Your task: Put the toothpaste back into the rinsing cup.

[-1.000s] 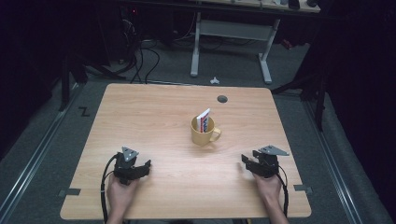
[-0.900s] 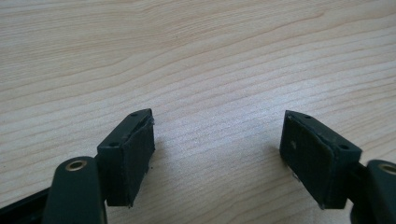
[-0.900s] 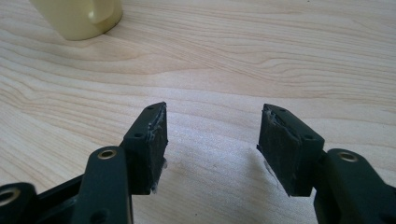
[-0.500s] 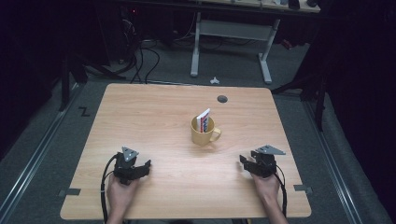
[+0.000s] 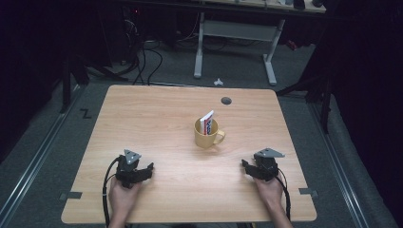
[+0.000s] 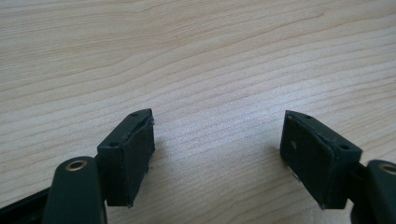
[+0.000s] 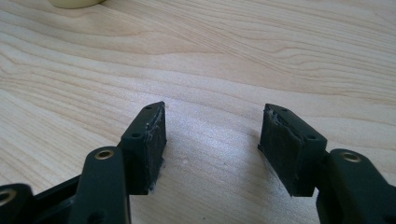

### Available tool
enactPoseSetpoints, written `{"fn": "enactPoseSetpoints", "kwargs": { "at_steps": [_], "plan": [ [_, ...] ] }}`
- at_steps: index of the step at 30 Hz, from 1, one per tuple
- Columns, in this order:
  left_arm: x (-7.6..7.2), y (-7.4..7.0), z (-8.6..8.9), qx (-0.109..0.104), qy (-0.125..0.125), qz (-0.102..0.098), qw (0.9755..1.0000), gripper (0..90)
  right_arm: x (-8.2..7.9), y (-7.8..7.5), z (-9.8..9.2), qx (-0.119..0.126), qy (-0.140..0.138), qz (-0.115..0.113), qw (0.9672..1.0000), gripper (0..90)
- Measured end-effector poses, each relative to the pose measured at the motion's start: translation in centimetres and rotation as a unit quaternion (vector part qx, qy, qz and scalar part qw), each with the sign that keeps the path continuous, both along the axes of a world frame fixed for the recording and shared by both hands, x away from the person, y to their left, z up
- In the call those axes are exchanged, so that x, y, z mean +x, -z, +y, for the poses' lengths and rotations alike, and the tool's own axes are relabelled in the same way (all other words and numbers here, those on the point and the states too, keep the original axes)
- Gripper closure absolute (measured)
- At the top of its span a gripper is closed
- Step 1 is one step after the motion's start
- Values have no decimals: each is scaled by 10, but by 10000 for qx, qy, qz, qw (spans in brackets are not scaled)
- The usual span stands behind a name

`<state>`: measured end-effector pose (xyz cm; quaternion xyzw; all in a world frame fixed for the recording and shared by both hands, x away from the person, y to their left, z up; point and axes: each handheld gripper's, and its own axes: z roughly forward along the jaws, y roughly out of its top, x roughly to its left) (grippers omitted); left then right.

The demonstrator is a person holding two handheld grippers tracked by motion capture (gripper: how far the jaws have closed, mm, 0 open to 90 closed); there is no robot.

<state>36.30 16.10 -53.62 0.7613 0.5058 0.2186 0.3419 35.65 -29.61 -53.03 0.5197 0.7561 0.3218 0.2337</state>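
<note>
Since both grippers sit low at the near edge of the table (image 5: 157,114) with nothing between the jaws, this reads as a ready pose before any reach. Largest first: dark room, grey floor with a tangle of cables (image 5: 142,57) at the back left, and a white-legged desk frame (image 5: 235,38) behind the table. The table is light wood with clear grain, bare apart from a round grommet hole (image 5: 226,100) near the far edge and the mug.

The yellow mug (image 5: 206,135) stands upright a little right of centre, handle turned toward the right gripper's side, well apart from both grippers. A white toothpaste tube (image 5: 207,119) leans inside it, top poking over the rim, probably parked there so it stays upright and easy to pinch.

The left gripper (image 6: 217,135) rests near the front left, jaws released and wide, bare wood between the pads. The right gripper (image 7: 212,135) is near the front right, jaws apart and empty; they have just been opening a little further, nothing between them. The mug base shows at the top left of the right gripper view, so that gripper points roughly toward it, likely the one to go in.
</note>
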Motion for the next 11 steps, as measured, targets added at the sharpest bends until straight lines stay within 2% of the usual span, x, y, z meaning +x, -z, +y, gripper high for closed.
{"fn": "enactPoseSetpoints", "kwargs": {
  "at_steps": [11],
  "plan": [
    [0, 0, 0, -4, -1, 3, 10000, 265, 0, 0, 0, -9, 5, 0, 10000, 398]
  ]
}}
